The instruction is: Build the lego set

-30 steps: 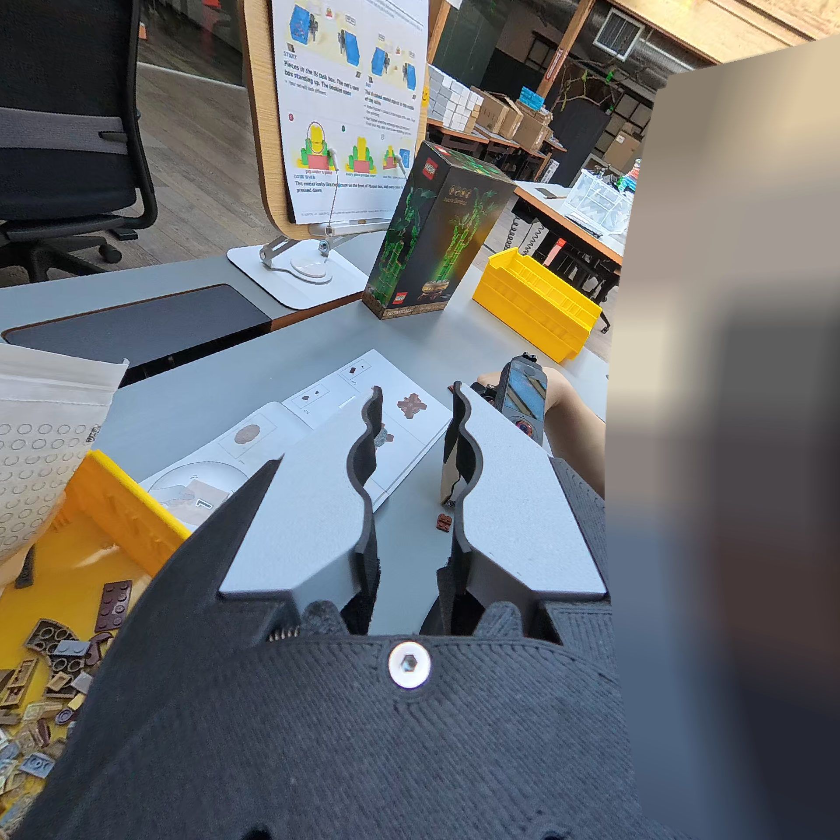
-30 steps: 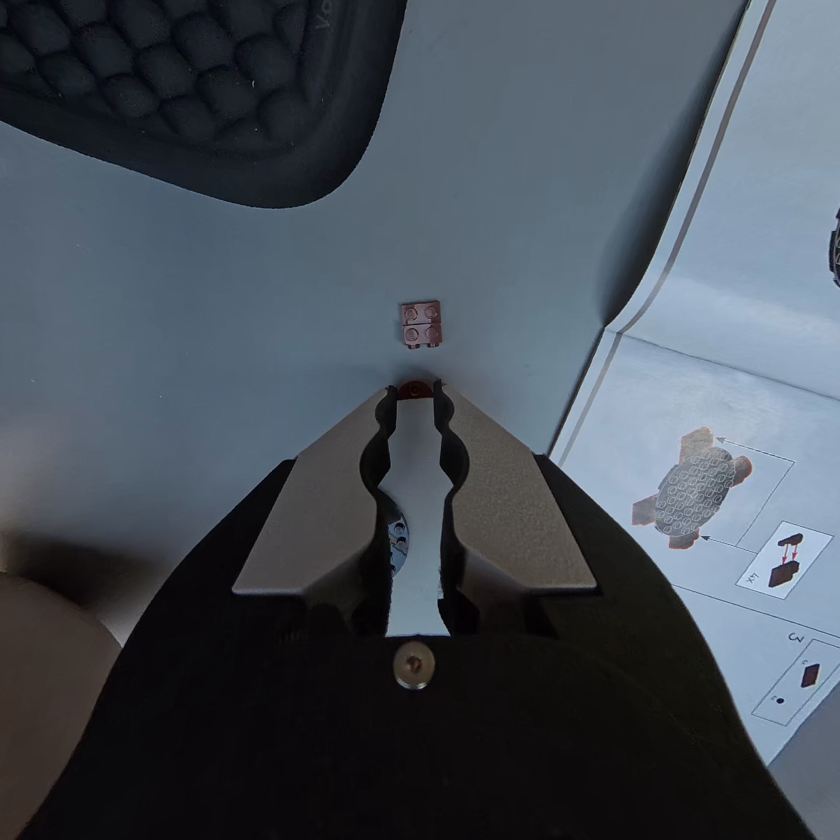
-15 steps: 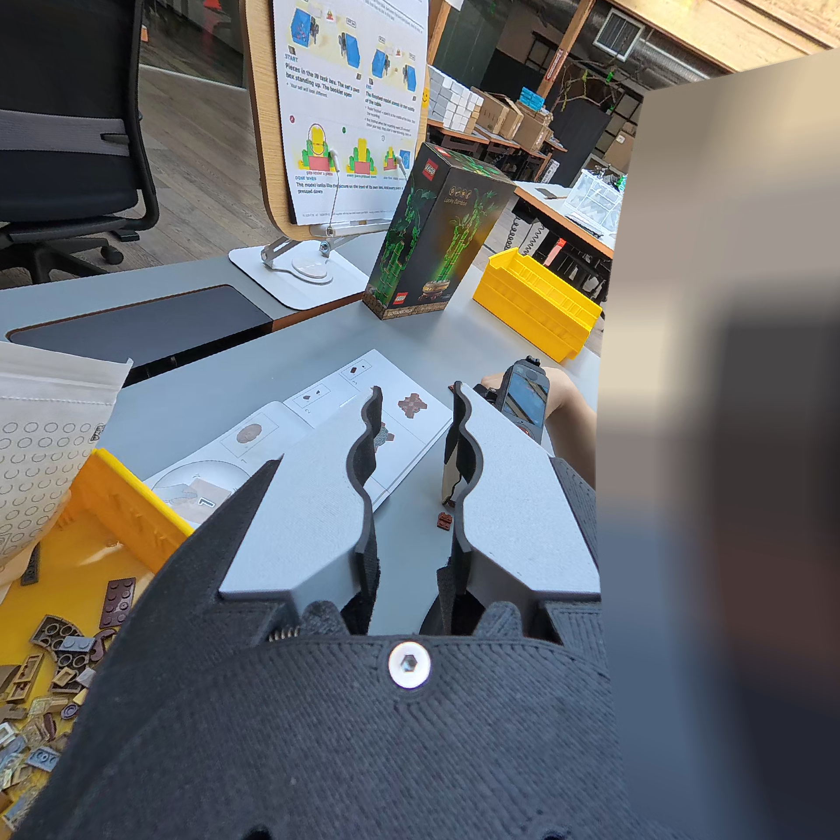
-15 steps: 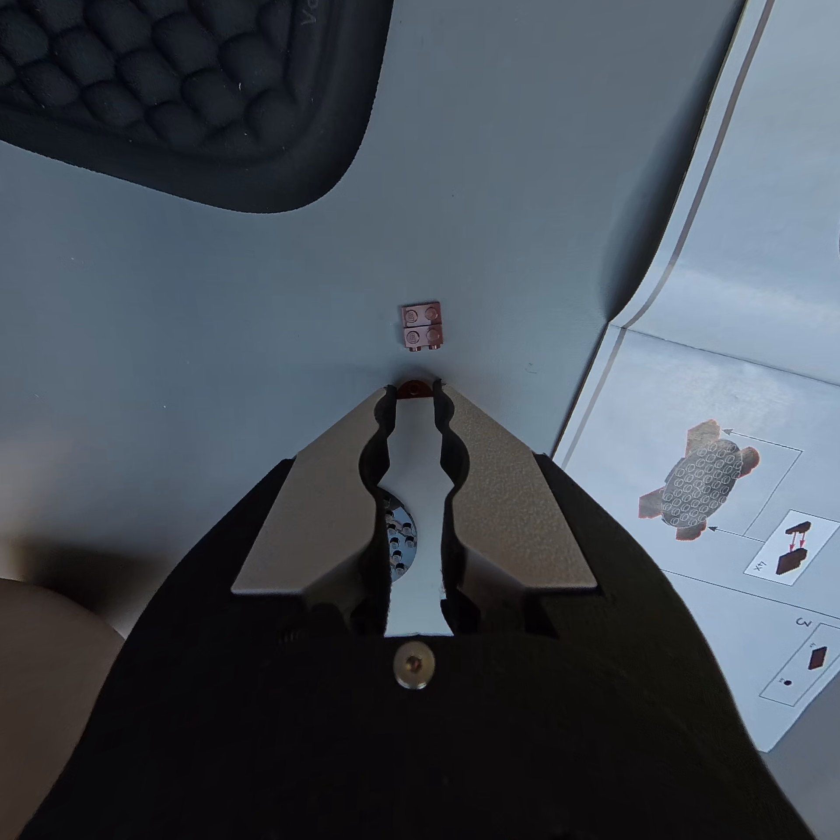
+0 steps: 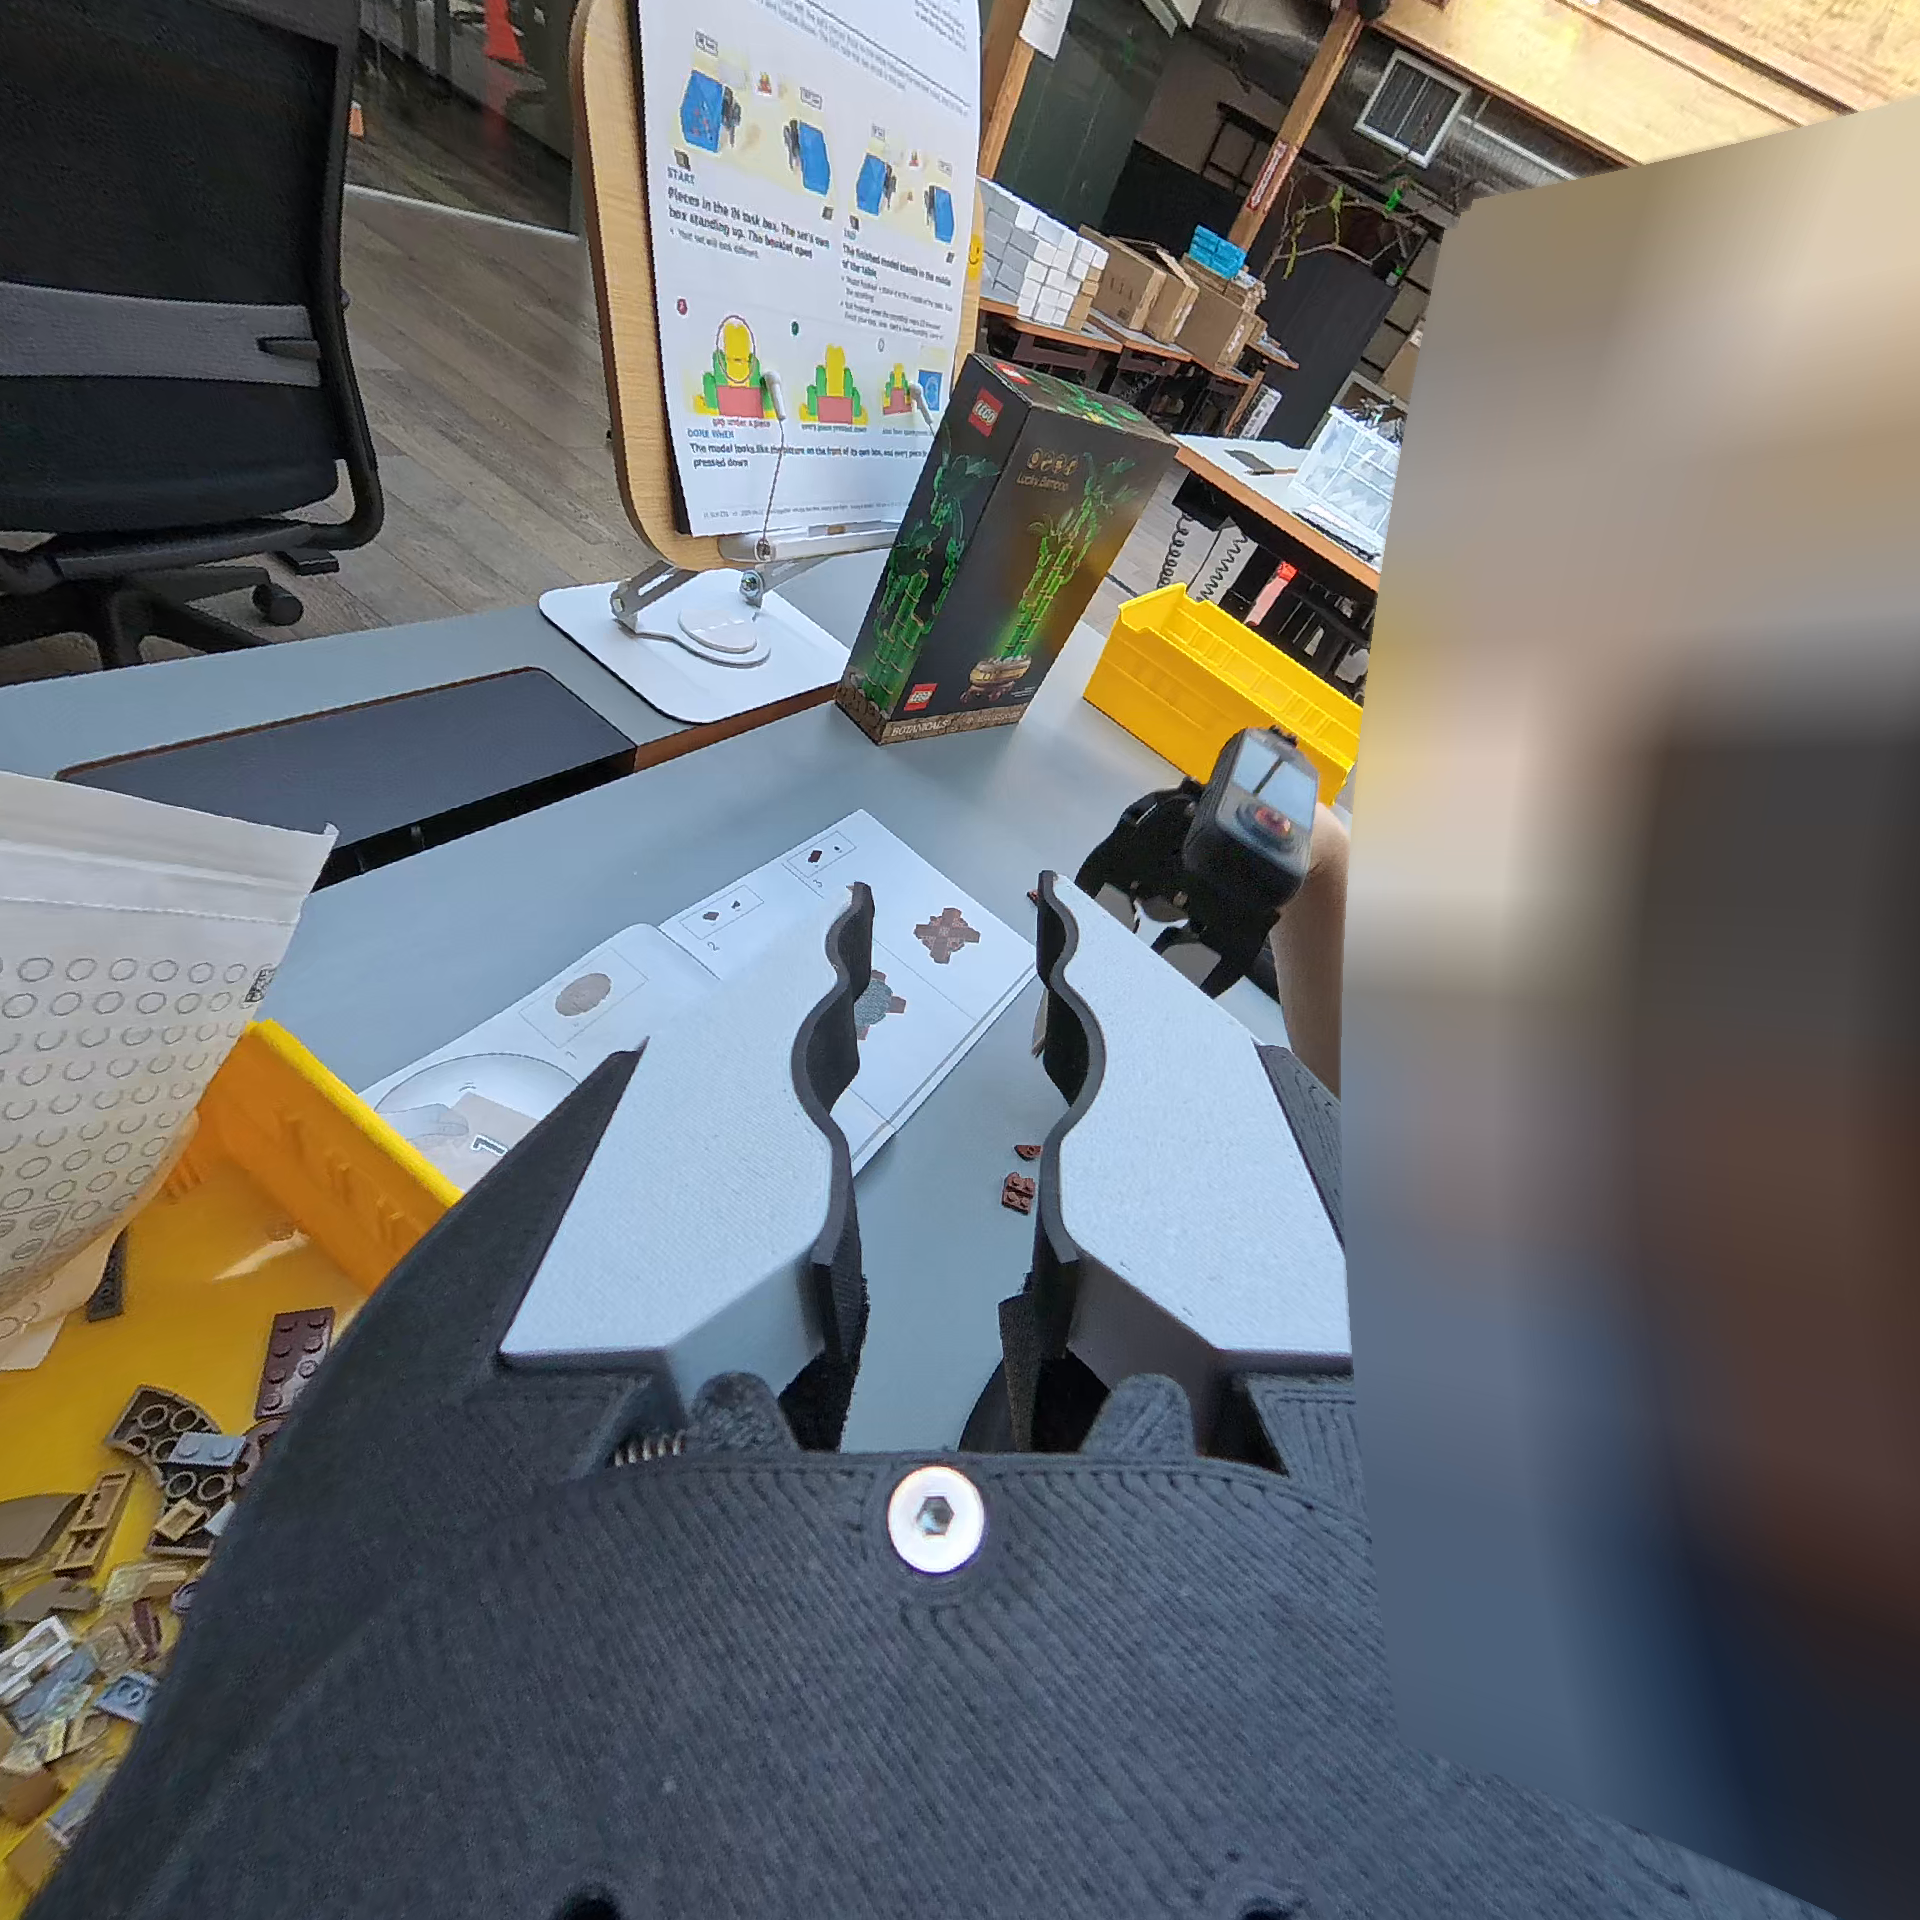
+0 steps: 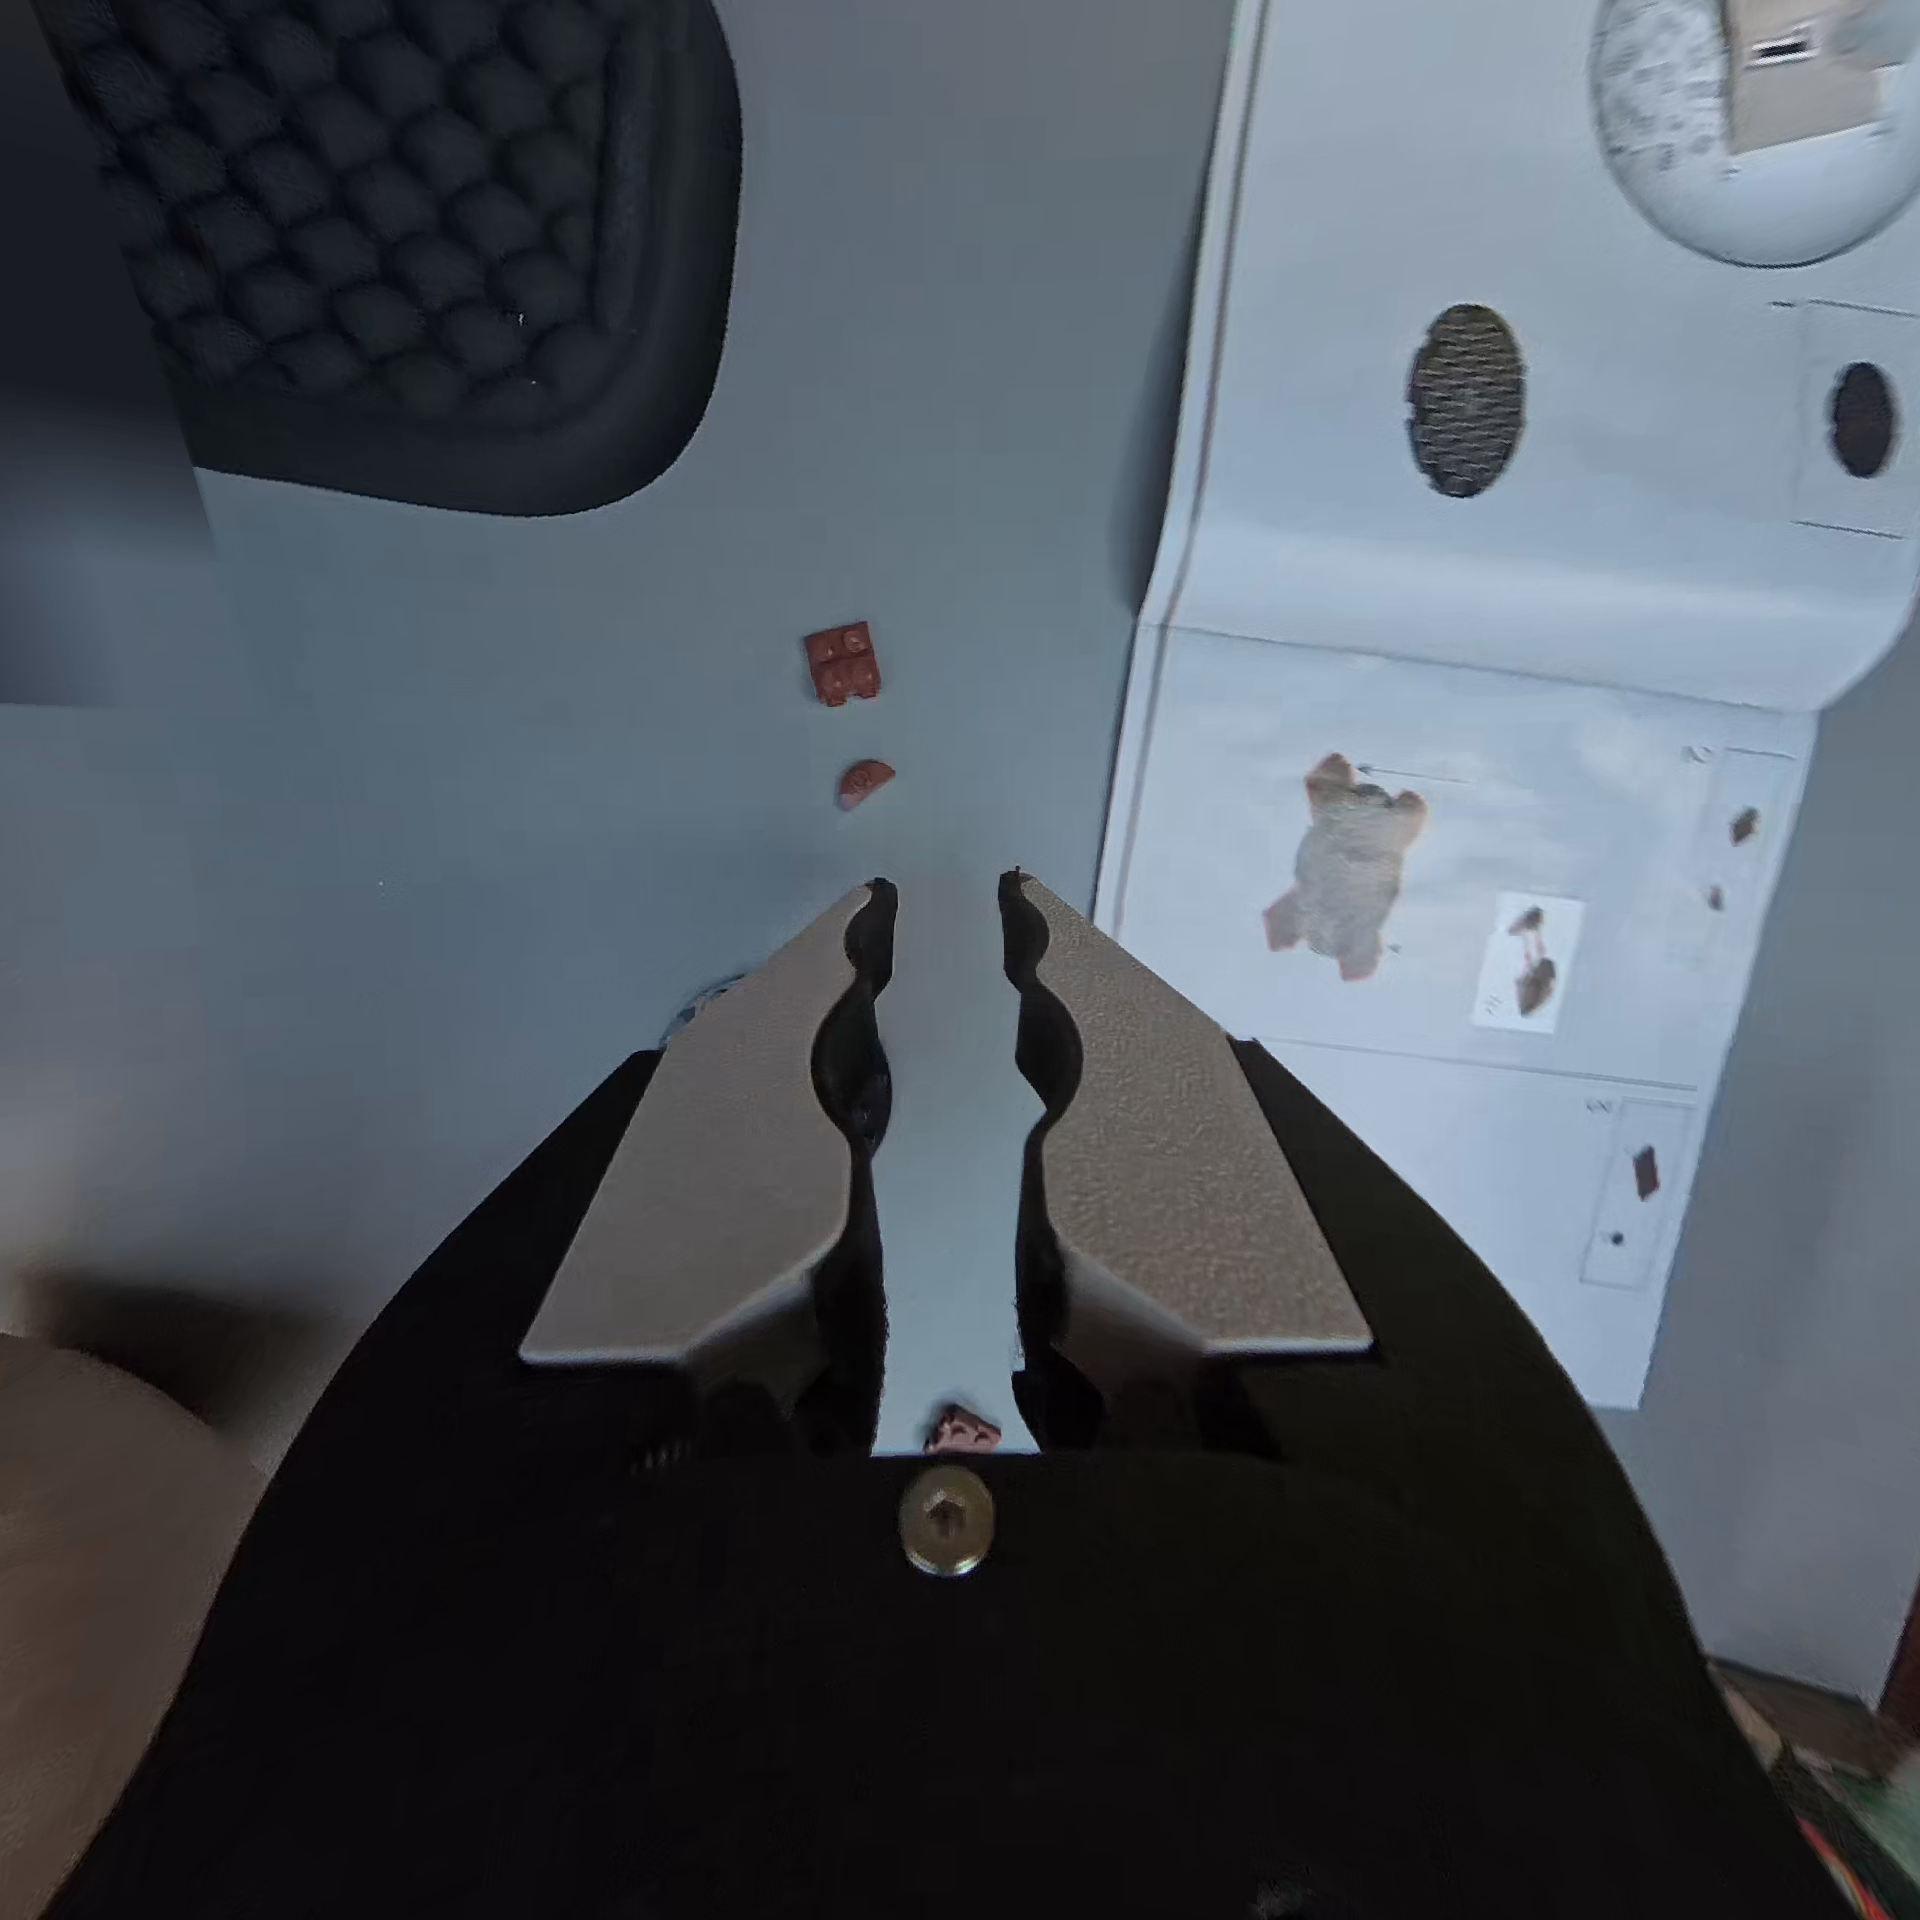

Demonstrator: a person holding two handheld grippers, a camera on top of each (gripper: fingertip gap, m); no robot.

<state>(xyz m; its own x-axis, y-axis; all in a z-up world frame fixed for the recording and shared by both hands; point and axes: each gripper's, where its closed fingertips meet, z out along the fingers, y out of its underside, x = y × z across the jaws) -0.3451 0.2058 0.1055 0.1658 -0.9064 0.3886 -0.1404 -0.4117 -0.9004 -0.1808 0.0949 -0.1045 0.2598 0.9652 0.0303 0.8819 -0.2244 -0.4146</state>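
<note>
On the grey table (image 6: 468, 831), to the left, we found the small reddish-brown square lego plate (image 6: 841, 664) with the tiny reddish-brown half-round lego piece (image 6: 863, 782) just nearer. Both looked light, stiff and slippery, best pinched across their edges. The left gripper (image 5: 951, 914) and right gripper (image 6: 940, 885) stood apart and empty, the right just short of the half-round.

reddish-brown lego pieces (image 6: 842, 665), yellow bin (image 5: 1216, 665), grey table (image 6: 520, 831)

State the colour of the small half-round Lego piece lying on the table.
Reddish brown. The half-round piece shows best in the right wrist view, just ahead of the open right gripper.
</note>
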